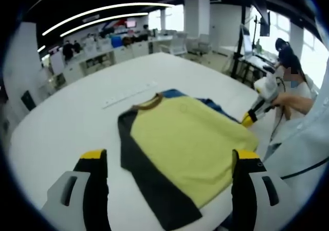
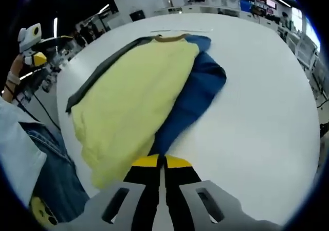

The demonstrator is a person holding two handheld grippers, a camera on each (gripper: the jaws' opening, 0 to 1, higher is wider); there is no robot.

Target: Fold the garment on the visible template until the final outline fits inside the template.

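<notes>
On the white table (image 1: 61,123), yellow shirt (image 1: 190,138) flat; left claw (image 1: 169,161) spread, right claw (image 2: 163,161) pressed together, maybe pinching blue sleeve (image 2: 193,100).

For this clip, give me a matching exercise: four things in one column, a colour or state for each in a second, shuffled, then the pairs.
Things:
1. left claw
2. right claw
3. garment body
4. sleeve on the right in the right gripper view

States:
A. blue, spread on the table
B. jaws wide apart
C. yellow, lying flat
D. jaws together at a sleeve end

Pairs: 1-B, 2-D, 3-C, 4-A
</notes>
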